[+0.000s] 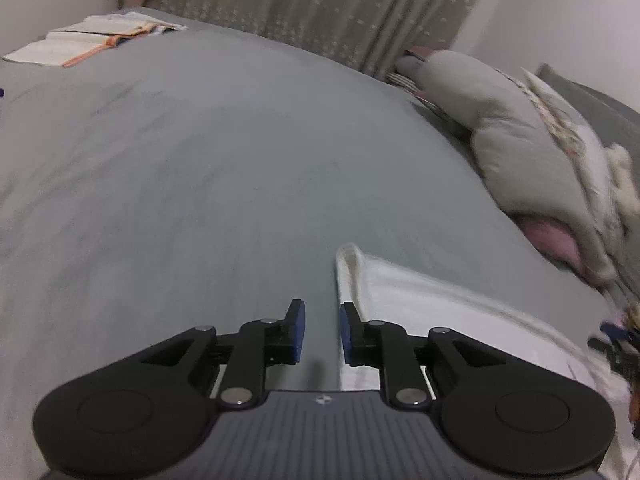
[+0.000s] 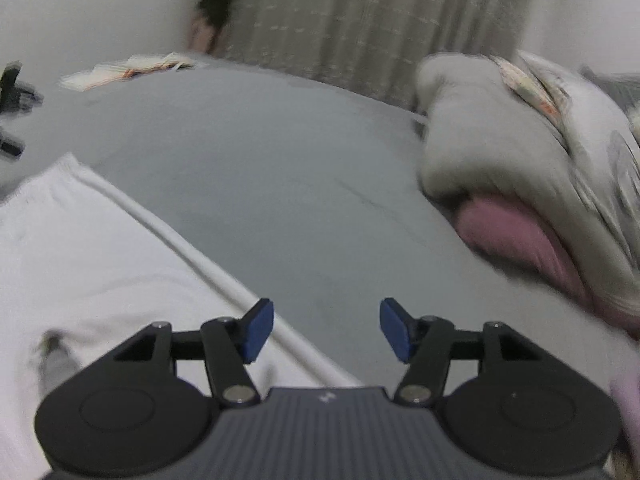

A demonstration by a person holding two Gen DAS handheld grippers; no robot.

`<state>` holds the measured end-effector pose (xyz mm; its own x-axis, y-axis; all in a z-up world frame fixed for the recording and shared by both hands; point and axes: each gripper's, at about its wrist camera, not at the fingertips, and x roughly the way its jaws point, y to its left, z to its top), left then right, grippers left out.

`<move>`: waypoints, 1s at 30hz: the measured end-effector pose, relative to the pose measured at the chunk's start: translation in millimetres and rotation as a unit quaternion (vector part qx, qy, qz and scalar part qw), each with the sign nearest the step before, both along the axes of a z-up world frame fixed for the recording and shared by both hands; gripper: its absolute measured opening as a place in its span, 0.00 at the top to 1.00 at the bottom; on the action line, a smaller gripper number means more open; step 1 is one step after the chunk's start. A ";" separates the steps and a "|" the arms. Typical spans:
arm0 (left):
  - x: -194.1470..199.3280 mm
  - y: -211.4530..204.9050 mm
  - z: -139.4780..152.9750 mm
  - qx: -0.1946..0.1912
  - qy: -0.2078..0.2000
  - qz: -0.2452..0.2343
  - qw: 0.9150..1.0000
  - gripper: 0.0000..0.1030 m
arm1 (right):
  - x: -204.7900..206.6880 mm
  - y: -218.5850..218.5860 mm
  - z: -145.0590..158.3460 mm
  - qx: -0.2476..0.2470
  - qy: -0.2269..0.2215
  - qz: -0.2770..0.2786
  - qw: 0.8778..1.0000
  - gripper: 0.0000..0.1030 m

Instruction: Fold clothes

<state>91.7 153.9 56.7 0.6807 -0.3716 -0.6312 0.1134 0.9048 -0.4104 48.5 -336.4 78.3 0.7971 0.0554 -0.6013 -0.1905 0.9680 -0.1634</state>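
Two empty hand-held grippers over a grey bed [image 1: 180, 168]: left hand-held gripper [image 1: 322, 332] narrowly parted, right hand-held gripper [image 2: 327, 330] wide, white garment [image 2: 80, 260] lower left.

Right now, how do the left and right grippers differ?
The left gripper has its fingers close together with a narrow gap; the right gripper has them spread wide. The white cloth lies right of the left gripper's gap, but left of the right gripper's. Both are empty, with blue pads, above the grey bed.
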 end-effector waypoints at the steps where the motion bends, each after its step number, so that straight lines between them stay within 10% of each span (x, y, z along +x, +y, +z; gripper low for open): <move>1: -11.4 -0.3 -0.1 -0.002 0.002 -0.005 1.000 0.79 | -19.4 -14.6 3.6 0.019 -0.001 -0.016 1.000 0.45; 6: -77.1 -10.4 -7.8 0.020 0.005 -0.031 0.999 0.78 | -92.3 -58.9 10.3 0.051 -0.014 -0.075 0.996 0.45; 14: -77.6 -19.9 -26.0 0.015 0.039 -0.027 0.999 0.77 | -201.8 -105.0 14.2 0.104 -0.019 -0.141 0.984 0.45; 20: -67.0 -25.5 -30.5 -0.010 0.069 -0.016 0.997 0.68 | -281.7 -150.1 4.7 0.206 -0.014 -0.243 0.948 0.38; 30: -69.4 -14.3 -22.0 -0.042 0.074 0.012 0.996 0.82 | -330.1 -195.5 -22.6 0.253 -0.009 -0.335 0.908 0.39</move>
